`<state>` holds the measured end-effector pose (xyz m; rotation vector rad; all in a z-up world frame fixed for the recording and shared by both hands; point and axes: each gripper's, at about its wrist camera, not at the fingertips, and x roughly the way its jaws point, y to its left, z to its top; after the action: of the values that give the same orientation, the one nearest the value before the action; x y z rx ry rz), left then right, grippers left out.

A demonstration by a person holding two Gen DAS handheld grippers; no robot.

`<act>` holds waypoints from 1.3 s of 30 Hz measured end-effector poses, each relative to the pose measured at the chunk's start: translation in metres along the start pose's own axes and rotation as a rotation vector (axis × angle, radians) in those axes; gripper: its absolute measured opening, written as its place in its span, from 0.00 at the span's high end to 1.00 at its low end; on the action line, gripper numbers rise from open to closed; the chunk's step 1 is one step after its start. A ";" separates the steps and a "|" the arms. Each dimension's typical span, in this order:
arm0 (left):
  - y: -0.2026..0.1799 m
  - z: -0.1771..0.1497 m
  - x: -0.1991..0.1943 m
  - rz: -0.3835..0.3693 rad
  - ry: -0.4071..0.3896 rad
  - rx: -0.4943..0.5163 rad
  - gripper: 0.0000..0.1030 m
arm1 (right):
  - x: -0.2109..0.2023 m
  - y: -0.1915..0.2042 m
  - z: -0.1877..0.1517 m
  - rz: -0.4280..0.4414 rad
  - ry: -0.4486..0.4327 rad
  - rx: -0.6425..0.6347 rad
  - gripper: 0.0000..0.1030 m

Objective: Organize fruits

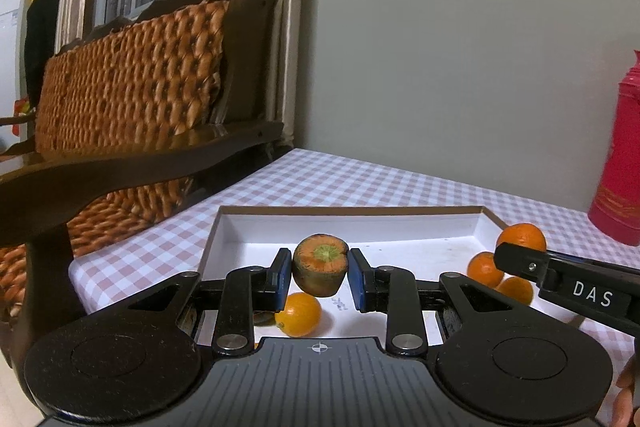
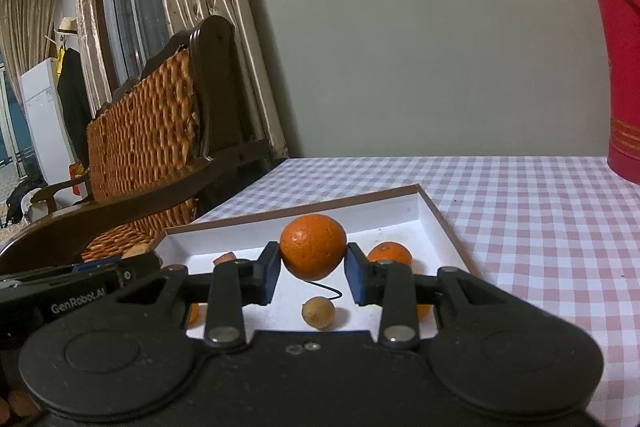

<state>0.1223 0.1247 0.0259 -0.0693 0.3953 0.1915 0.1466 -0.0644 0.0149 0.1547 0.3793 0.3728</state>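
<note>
Both grippers are over the shallow white tray (image 1: 224, 227) on the checked tablecloth (image 2: 540, 211), each closed on a piece of produce and holding it clear of the tray floor. The left gripper (image 1: 319, 273) has its blue pads pressed on either side of a carrot stub (image 1: 320, 269), cut face with green core turned toward the camera; below it a small orange fruit (image 1: 299, 315) lies near the tray's front edge. The right gripper (image 2: 312, 269) is clamped on an orange (image 2: 313, 246) at about its widest part, above a small tan fruit (image 2: 318, 312), possibly a longan, though the view is too soft to be sure. More oranges (image 1: 486, 269) are bunched by the tray's right wall, and one (image 2: 390, 253) sits just behind the right gripper's right finger.

The step looks like sorting by kind. To do it well, the orange should likely go down beside the cluster at the right wall, lowered until it touches before the jaws ease apart, so it does not roll. The carrot stub is better set cut face down or up, well apart from the oranges, toward the left wall. A red thermos (image 2: 618, 55) stands at the table's far right corner, out of the way
</note>
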 end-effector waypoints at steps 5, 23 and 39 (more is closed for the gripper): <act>0.004 0.002 0.012 0.018 0.017 -0.009 0.70 | 0.014 -0.004 0.002 -0.012 0.018 0.008 0.75; 0.012 0.008 0.065 0.081 0.103 -0.031 0.68 | 0.070 -0.011 0.020 -0.056 0.127 -0.029 0.64; 0.007 0.022 0.036 0.122 0.040 -0.046 0.00 | 0.005 -0.016 0.027 -0.050 -0.106 0.002 0.13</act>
<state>0.1616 0.1397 0.0324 -0.0941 0.4355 0.3203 0.1664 -0.0795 0.0351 0.1664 0.2781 0.3133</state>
